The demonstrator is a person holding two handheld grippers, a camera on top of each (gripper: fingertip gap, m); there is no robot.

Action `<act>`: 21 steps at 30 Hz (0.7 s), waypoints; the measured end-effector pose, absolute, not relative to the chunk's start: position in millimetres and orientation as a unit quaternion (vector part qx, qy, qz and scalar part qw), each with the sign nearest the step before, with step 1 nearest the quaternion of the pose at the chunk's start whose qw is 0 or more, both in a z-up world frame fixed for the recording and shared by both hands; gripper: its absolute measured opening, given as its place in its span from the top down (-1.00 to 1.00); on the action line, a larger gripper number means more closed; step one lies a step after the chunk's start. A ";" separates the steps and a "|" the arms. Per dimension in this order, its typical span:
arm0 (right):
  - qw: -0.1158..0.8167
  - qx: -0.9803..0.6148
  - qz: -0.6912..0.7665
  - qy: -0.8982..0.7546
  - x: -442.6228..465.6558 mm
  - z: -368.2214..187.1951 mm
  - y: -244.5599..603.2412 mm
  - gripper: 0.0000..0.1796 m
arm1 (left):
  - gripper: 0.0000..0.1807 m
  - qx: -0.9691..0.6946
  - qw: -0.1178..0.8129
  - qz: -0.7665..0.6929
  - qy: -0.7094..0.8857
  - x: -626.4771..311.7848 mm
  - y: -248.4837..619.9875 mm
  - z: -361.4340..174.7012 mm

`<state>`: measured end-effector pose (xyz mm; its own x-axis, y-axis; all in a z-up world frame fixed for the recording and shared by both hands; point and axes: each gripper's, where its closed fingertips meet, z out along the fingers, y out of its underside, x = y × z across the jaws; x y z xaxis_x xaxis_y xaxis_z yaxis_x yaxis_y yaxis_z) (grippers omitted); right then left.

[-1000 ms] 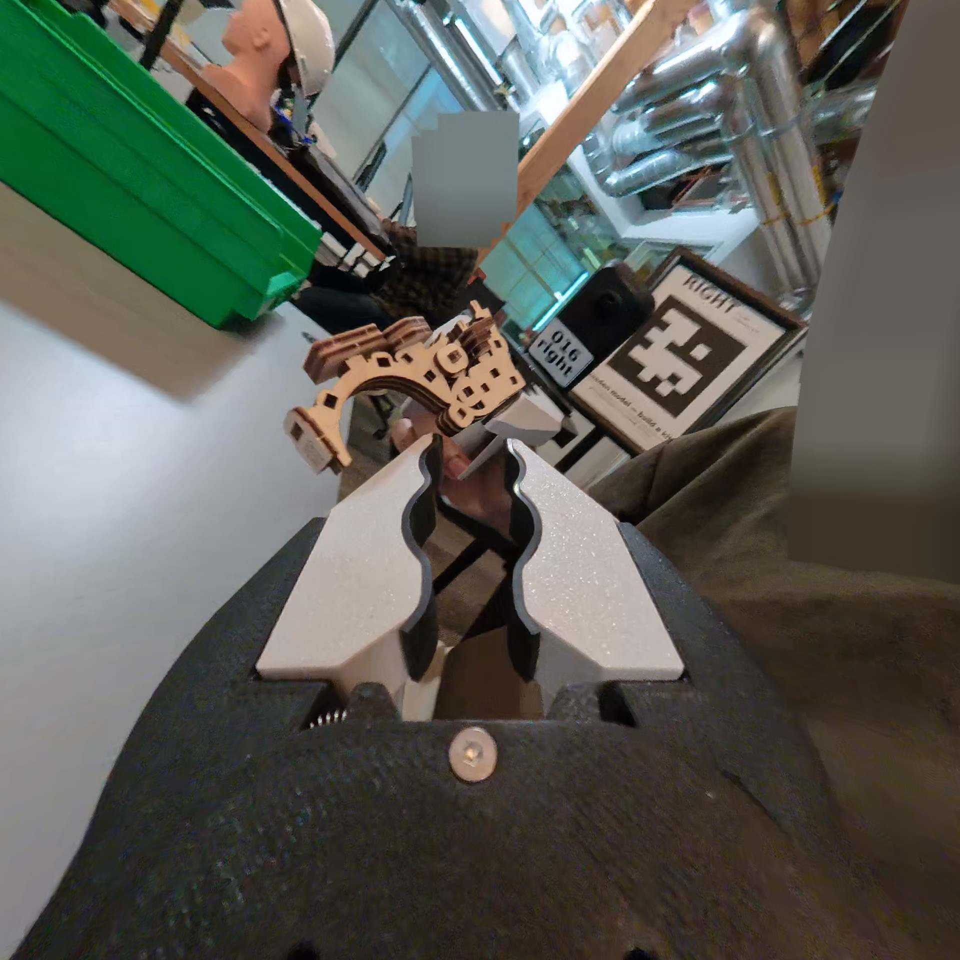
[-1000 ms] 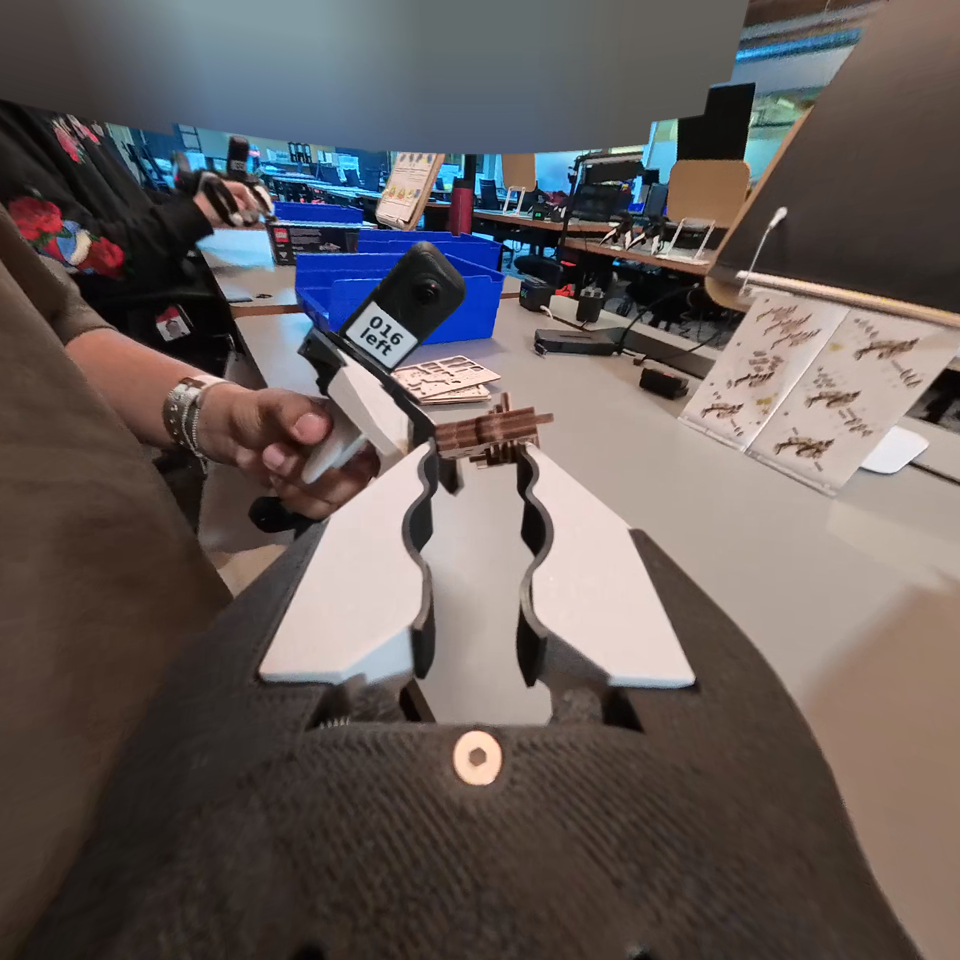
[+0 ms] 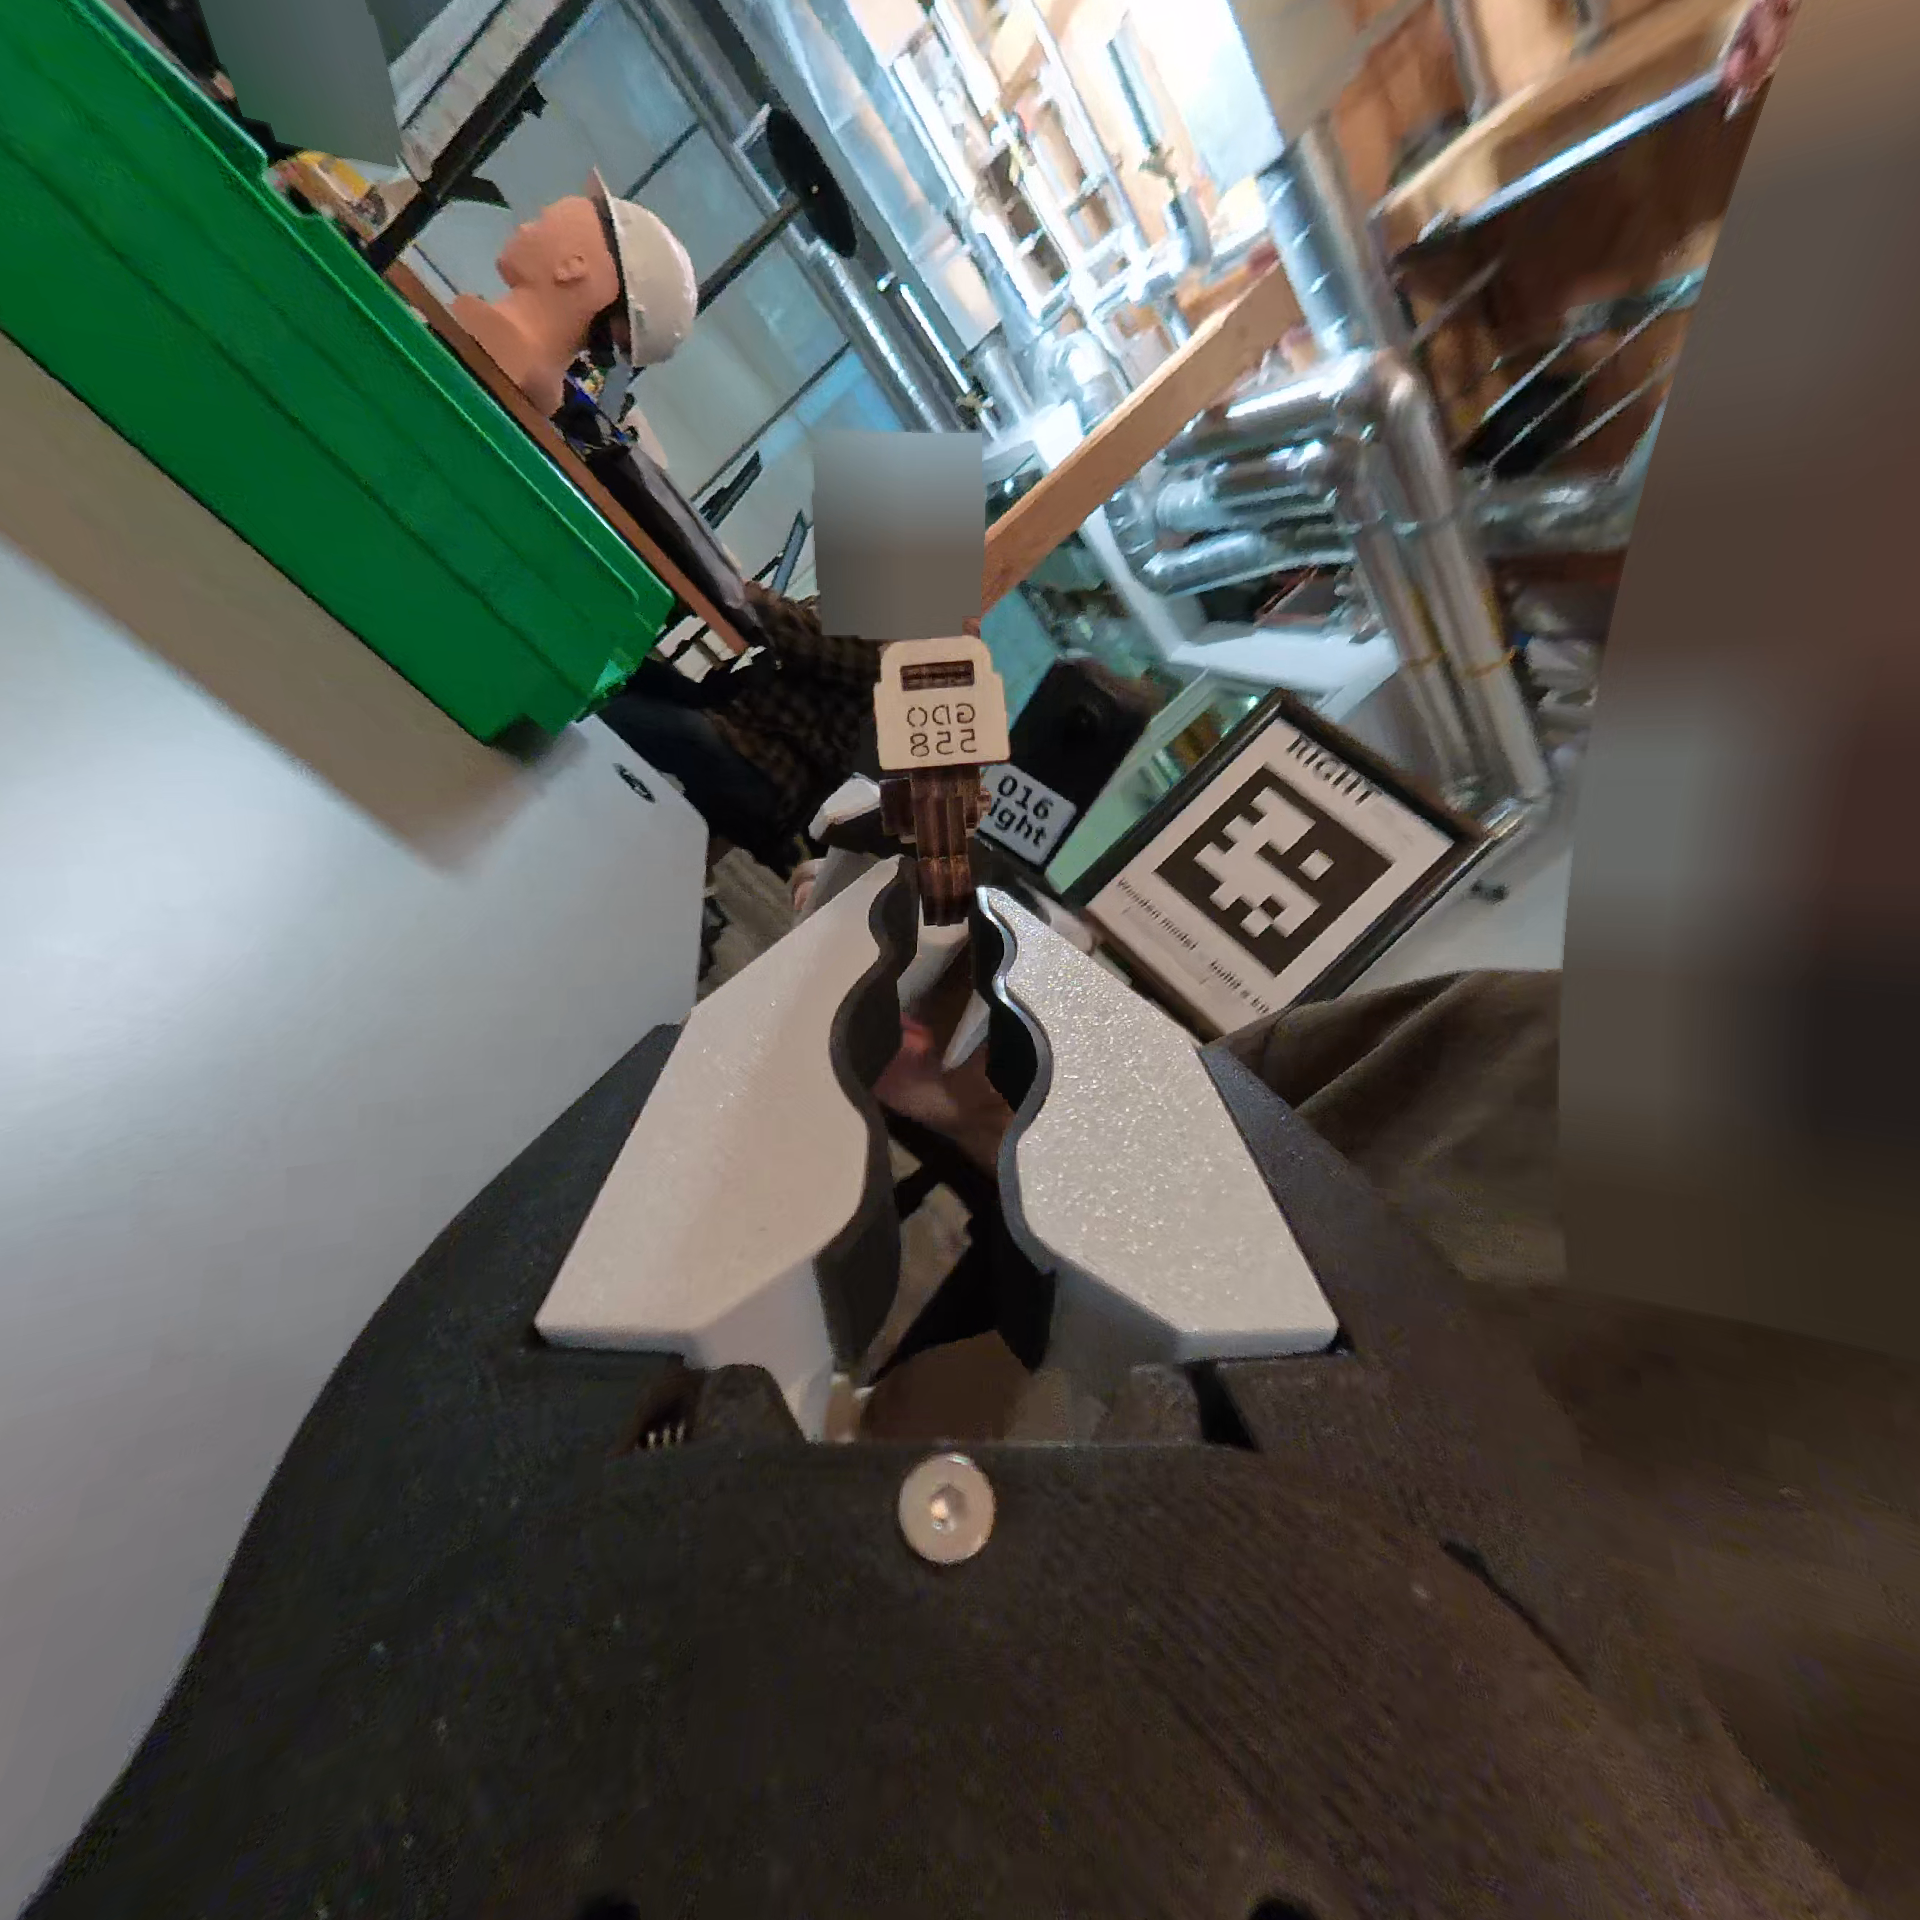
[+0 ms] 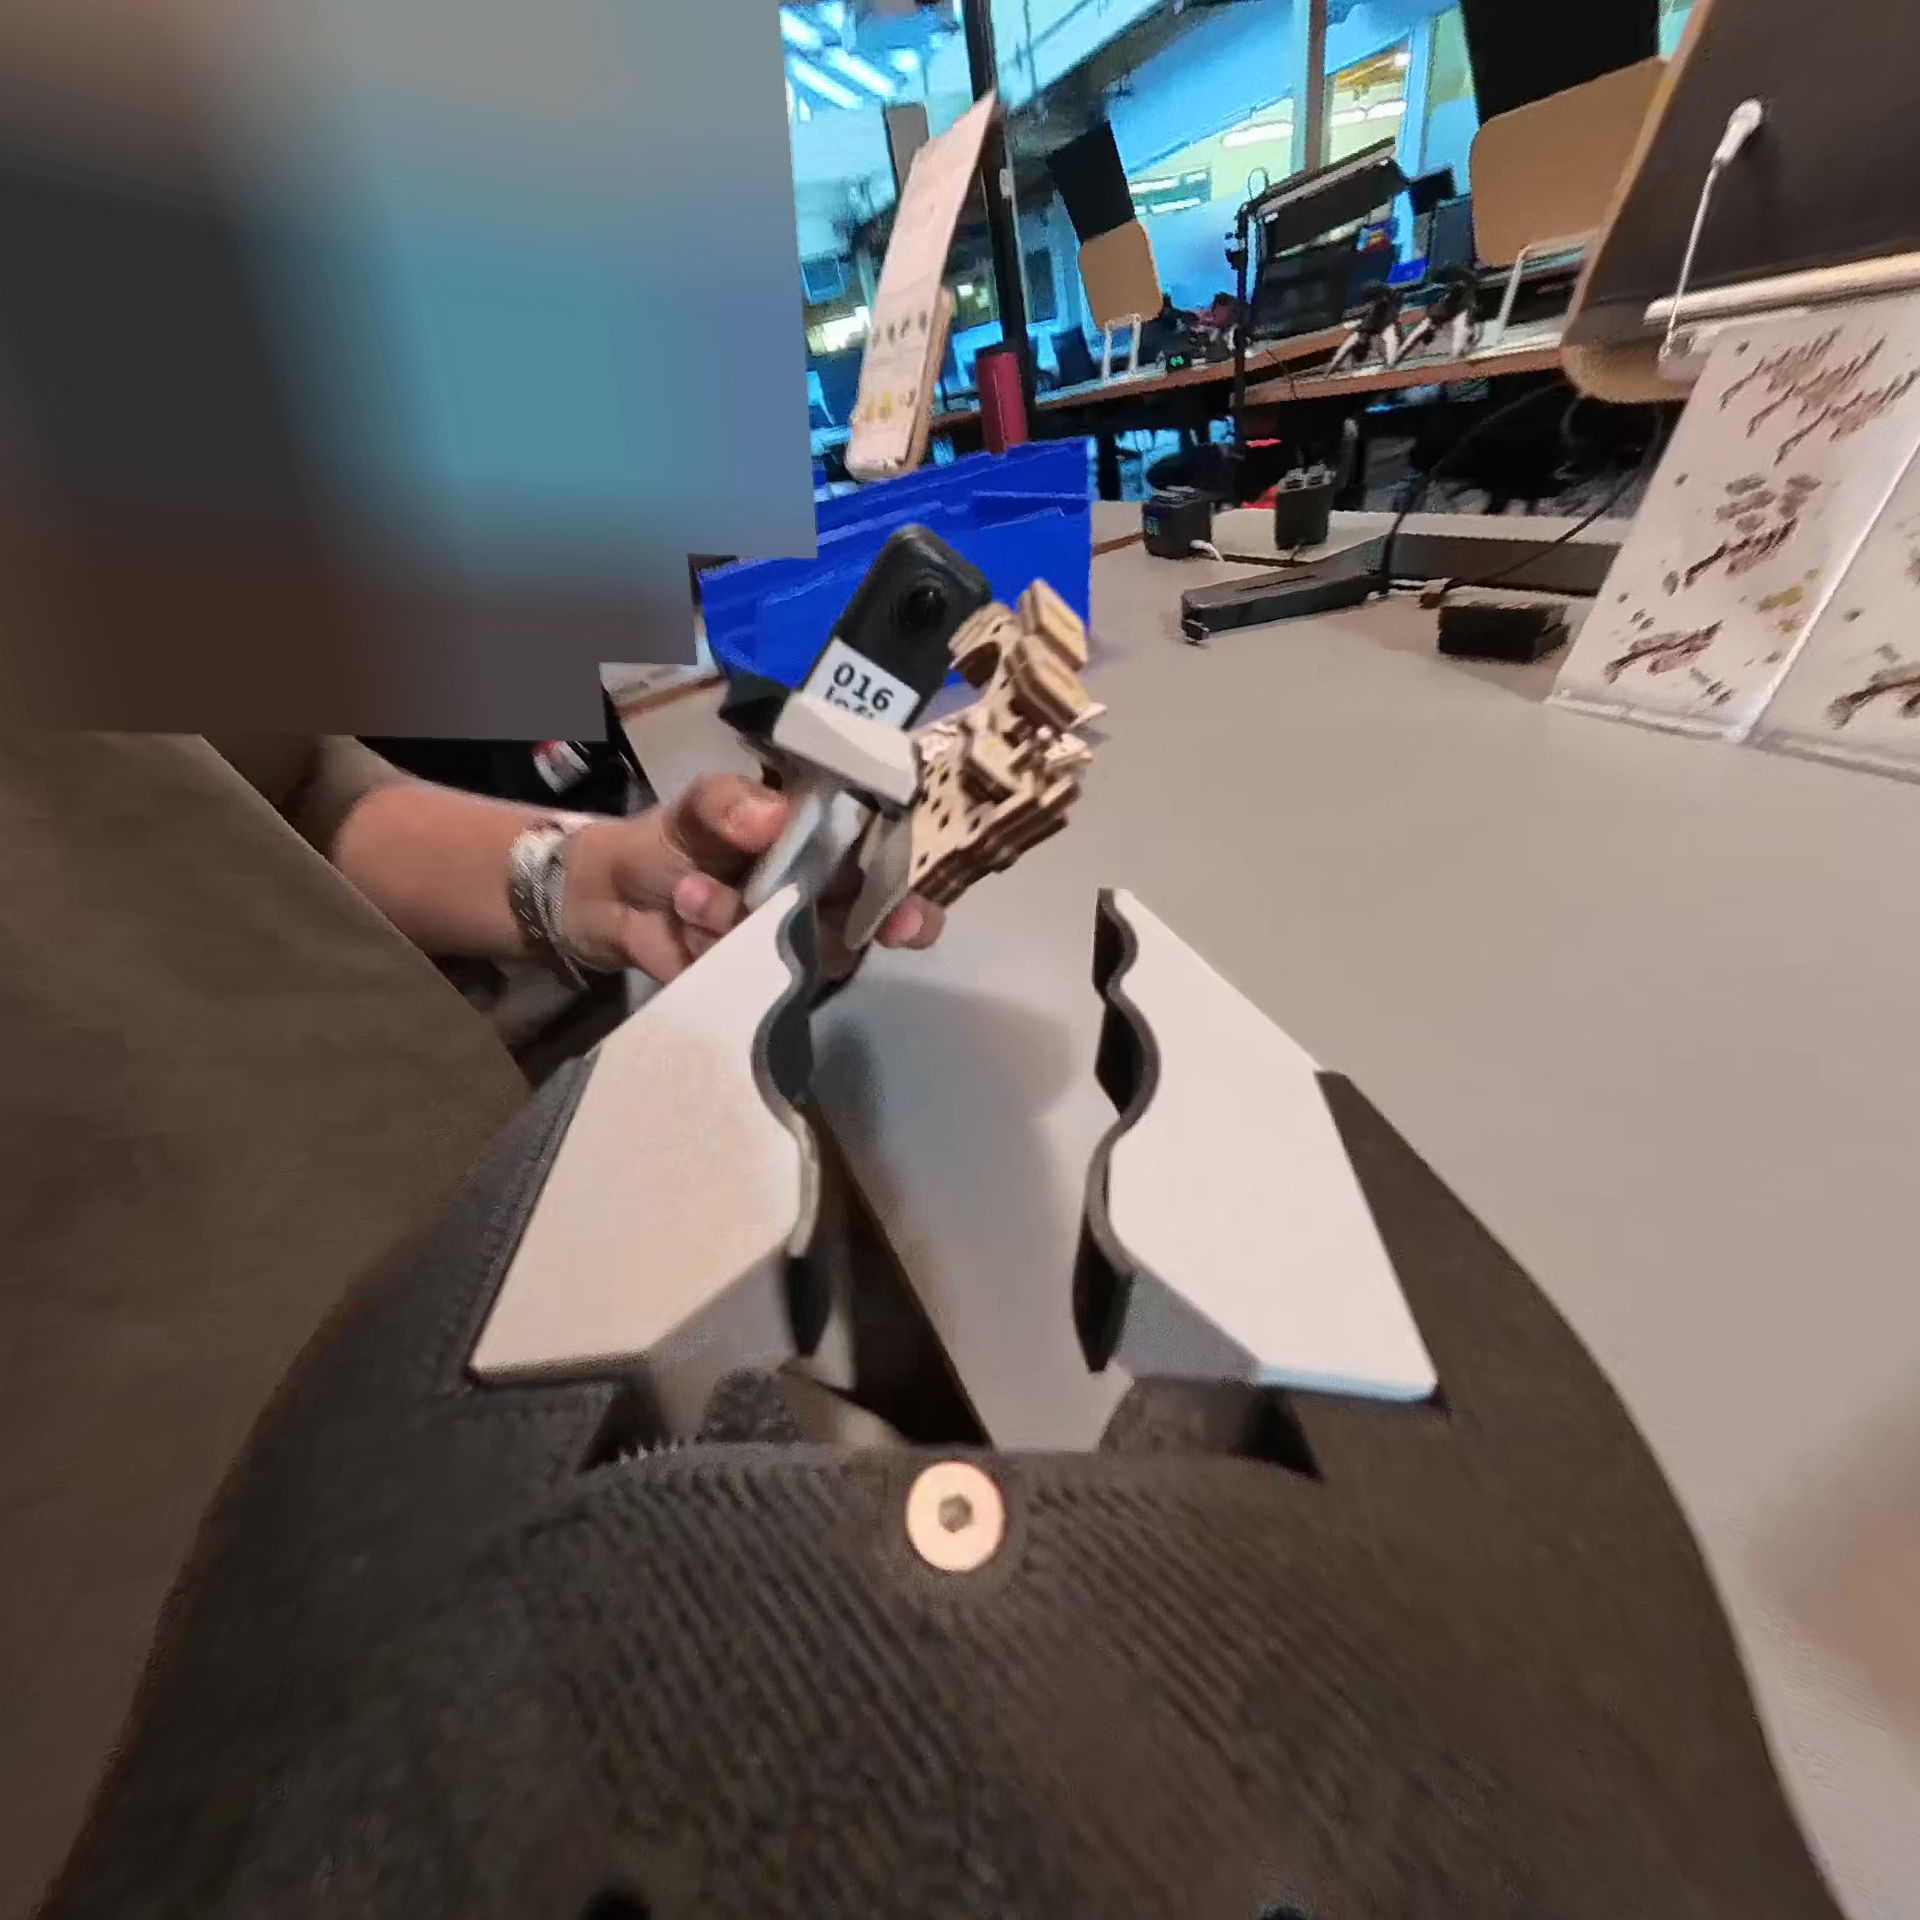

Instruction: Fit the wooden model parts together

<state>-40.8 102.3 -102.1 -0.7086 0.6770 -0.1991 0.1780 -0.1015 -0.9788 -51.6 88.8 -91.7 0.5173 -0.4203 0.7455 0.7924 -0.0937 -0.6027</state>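
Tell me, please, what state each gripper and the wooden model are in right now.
left gripper: shut on the wooden model.
right gripper: open, empty, above the grey table.
wooden model: partly assembled, held off the table.

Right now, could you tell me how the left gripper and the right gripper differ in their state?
The left gripper is shut on the wooden model; the right gripper is open and holds nothing. The left gripper's fingers stand close together around the model's layered edge; the right gripper's fingers stand wide apart with bare grey table between them. Both share pale fingers with wavy dark inner edges on a black body.
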 end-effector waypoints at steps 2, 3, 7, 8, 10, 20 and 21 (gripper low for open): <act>0.148 -0.354 0.697 -0.606 -41.3 -96.0 109.7 0.52 | 0.93 -0.593 0.660 -0.439 -0.138 -49.7 87.9 -91.6; 0.129 -0.364 0.713 -0.585 -42.0 -93.1 114.6 0.58 | 0.93 -0.601 0.663 -0.427 -0.127 -48.8 87.6 -91.8; 0.054 -0.378 0.770 -0.511 -39.9 -80.3 128.7 0.79 | 0.93 -0.623 0.670 -0.393 -0.094 -43.7 87.5 -93.3; 0.041 -0.379 0.776 -0.503 -39.4 -79.7 129.5 0.81 | 0.92 -0.625 0.671 -0.389 -0.087 -42.1 87.4 -92.8; 0.028 -0.385 0.772 -0.505 -40.1 -83.7 127.6 0.77 | 0.93 -0.625 0.675 -0.384 -0.083 -40.7 87.4 -91.7; 0.016 -0.373 0.761 -0.531 -35.3 -86.2 117.1 0.92 | 0.93 -0.636 0.671 -0.375 -0.075 -37.0 88.4 -94.0; 0.018 -0.373 0.760 -0.531 -35.4 -86.2 117.3 0.92 | 0.93 -0.638 0.667 -0.376 -0.079 -37.3 89.2 -95.8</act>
<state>-35.4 117.3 -86.2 -0.7205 0.4234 -0.5492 0.3701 -0.4350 -0.8209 -37.3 89.2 -95.8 0.7055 -0.4007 0.5846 0.6016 -0.0973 -0.7928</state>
